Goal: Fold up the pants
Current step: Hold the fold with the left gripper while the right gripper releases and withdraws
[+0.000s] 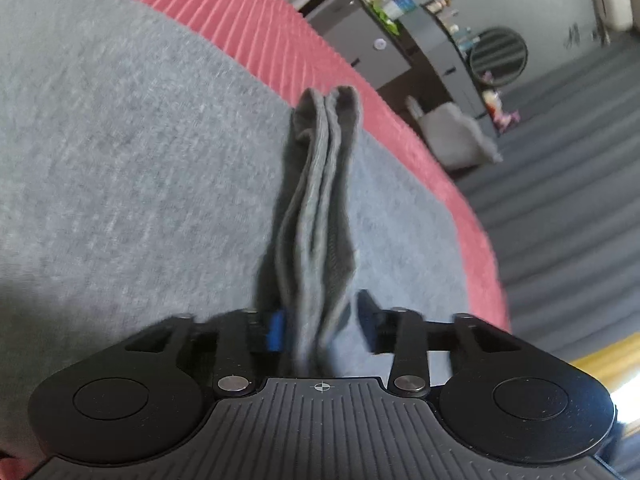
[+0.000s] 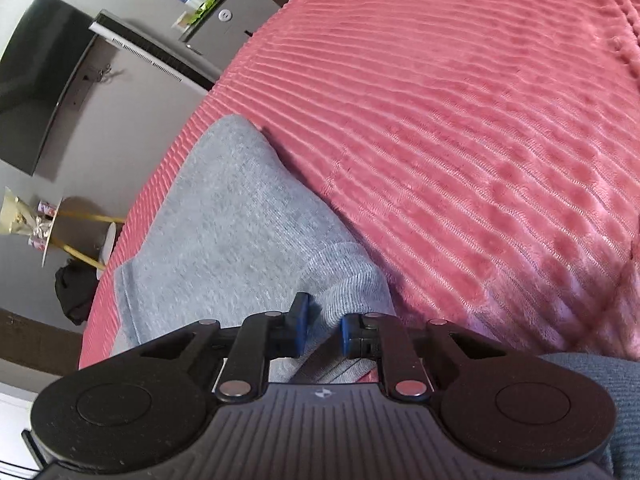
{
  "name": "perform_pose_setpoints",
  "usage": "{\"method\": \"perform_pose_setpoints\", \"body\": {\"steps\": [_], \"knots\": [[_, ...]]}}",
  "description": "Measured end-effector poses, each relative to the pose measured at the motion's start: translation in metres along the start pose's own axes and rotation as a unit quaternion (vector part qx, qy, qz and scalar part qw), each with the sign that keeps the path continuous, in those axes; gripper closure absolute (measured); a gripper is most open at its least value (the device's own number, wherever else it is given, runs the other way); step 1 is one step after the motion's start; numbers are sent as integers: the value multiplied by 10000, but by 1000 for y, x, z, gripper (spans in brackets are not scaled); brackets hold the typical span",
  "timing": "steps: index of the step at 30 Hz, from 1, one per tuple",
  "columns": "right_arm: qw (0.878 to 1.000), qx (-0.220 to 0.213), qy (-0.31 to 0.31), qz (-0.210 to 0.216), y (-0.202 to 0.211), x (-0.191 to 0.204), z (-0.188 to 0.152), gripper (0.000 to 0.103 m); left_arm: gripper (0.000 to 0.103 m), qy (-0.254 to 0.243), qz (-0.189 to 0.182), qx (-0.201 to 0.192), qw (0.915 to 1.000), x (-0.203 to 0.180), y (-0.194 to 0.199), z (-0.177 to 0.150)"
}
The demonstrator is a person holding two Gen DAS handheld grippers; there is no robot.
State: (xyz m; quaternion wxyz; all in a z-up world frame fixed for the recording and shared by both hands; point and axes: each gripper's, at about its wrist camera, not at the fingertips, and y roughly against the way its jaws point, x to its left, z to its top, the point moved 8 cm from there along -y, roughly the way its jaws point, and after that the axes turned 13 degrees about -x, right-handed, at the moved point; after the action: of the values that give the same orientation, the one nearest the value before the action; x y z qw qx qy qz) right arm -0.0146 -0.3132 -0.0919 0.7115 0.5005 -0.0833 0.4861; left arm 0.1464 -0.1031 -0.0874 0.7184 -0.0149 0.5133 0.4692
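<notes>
The grey knit pants (image 1: 132, 168) lie flat on a pink ribbed blanket (image 1: 248, 20) that covers a bed. In the left wrist view, a bunched stack of their edges (image 1: 320, 208) stands up in several layers, darker in the folds, and runs back between the fingers of the left gripper (image 1: 320, 328). The blue pad on one side touches the cloth; the other finger is blurred and seems just off it, so a firm grip cannot be told.

In the right wrist view, the right gripper (image 2: 323, 330) pinches a ribbed band (image 2: 348, 288) of the pants between its blue pads, jaws drawn close on the fabric. Only this view shows the pants' far rounded end (image 2: 232, 136) and the wide bare stretch of blanket (image 2: 460, 120) beside them.

Farther off, the left view alone shows a round dark fan (image 1: 498, 58) and a cluttered shelf unit (image 1: 436, 36); the right view alone shows a dark television (image 2: 36, 76) and a small gold-legged table (image 2: 60, 228).
</notes>
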Motion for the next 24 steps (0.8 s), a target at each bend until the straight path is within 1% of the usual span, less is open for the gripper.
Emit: {"method": "perform_pose_setpoints", "body": {"steps": [1,3,4,5,7,11,14,16,18,20,24], "knots": [[10000,23,15,2,-1,2,0,89,48,98,-35,17,9999,0,-2,1],[9999,80,108,1,-3,6,1,88,49,154,-15,-3,9999,-1,-6,6],[9998,106,184,-13,0,5,1,87,54,109,-5,-12,9999,-3,-8,6],[9994,115,313,-10,4,7,0,86,64,-10,36,-33,10000,-5,-10,6],[9973,67,730,-52,12,13,-1,84,83,-306,279,-37,9991,-6,-10,5],[9875,-131,1570,-84,34,26,3,83,86,-570,305,-107,9979,-17,-8,6],[9811,-378,1895,-51,40,37,9,83,86,-838,240,-215,9960,-31,-3,8],[9745,-621,2152,-96,39,45,13,83,86,-1004,194,-271,9944,-39,2,9],[9690,-705,2360,-198,33,53,14,83,86,-1128,133,-315,9930,-45,8,11],[9657,-807,2463,-152,31,60,16,83,86,-1181,106,-333,9924,-48,9,12],[9577,-768,2772,-102,18,69,11,83,86,-1239,217,-306,9916,-48,7,12]]}}
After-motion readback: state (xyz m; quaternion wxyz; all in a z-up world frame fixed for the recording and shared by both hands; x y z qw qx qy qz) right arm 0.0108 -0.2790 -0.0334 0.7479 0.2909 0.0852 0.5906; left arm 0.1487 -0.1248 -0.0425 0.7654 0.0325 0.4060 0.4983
